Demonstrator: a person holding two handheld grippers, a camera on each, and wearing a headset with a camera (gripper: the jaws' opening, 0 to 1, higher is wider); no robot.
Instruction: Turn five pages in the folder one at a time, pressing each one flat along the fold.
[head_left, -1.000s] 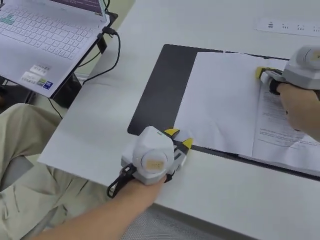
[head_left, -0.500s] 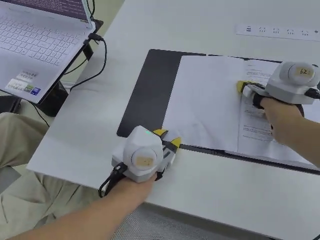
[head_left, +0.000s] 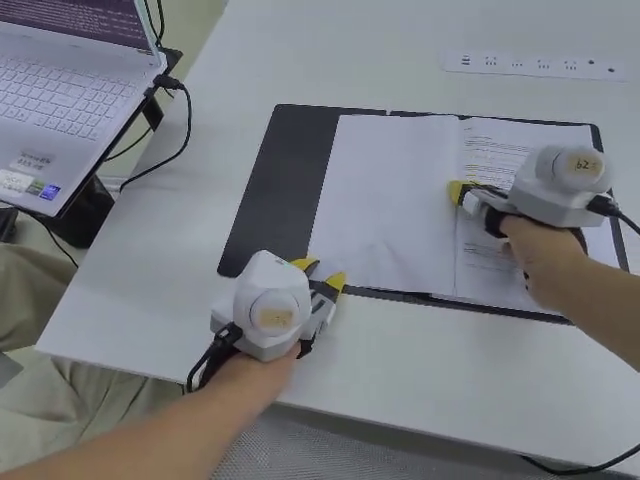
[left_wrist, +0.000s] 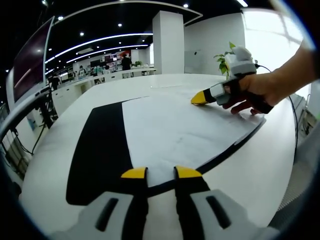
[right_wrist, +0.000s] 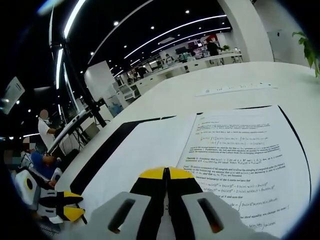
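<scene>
While the right gripper (head_left: 458, 193), jaws closed together, rests on the fold of the folder (head_left: 272, 200) at centre right, the left gripper (head_left: 320, 276), jaws slightly parted, sits at its lower edge.

Left claw (left_wrist: 160, 172) slightly parted, right claw (right_wrist: 166, 173) closed

Black folder (head_left: 270, 190) open flat; blank page (head_left: 390, 200) turned left.

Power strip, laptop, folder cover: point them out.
power strip (head_left: 530, 66), head view, its top face.
laptop (head_left: 55, 95), head view, its keyboard.
folder cover (head_left: 275, 190), head view, bare black left flap.
</scene>
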